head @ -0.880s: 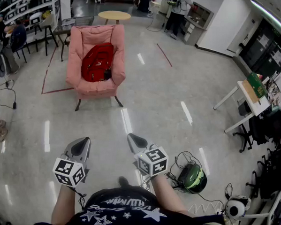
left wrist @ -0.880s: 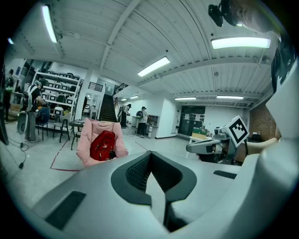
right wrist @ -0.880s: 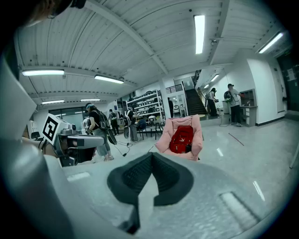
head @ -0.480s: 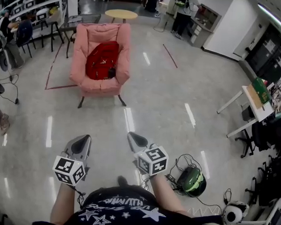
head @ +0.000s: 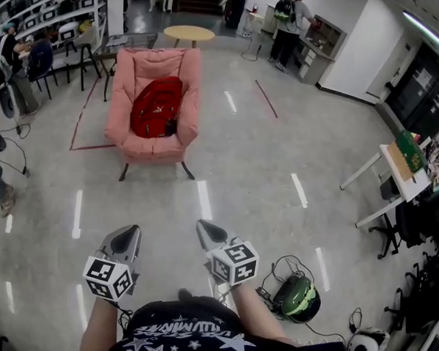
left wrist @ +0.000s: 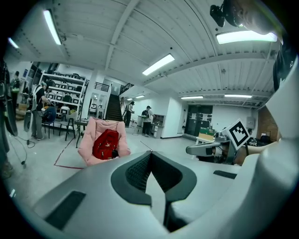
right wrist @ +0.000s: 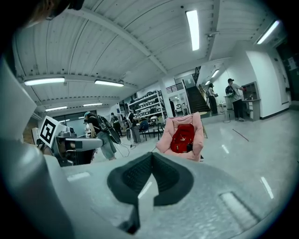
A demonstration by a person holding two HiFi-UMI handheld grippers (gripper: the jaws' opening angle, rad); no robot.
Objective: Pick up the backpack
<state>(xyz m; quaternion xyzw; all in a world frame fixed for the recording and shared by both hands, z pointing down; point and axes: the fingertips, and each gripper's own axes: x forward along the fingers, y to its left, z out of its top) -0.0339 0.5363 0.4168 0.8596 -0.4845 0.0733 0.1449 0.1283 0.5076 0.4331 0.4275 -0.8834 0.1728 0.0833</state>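
A red backpack leans on the seat of a pink armchair across the glossy floor, well ahead of me. It shows small in the left gripper view and in the right gripper view. My left gripper and right gripper are held side by side in front of my body, both shut with nothing between the jaws. Both point towards the chair from a distance. In each gripper view the jaws meet tip to tip.
A green and black device with cables lies on the floor at my right. White desks and office chairs line the right side. A round table stands behind the armchair. People stand at the back and left. Red tape marks the floor.
The armchair with the backpack has drawn nearer and lower in the head view as I move towards it. Both grippers keep the same shut pose in front of me.
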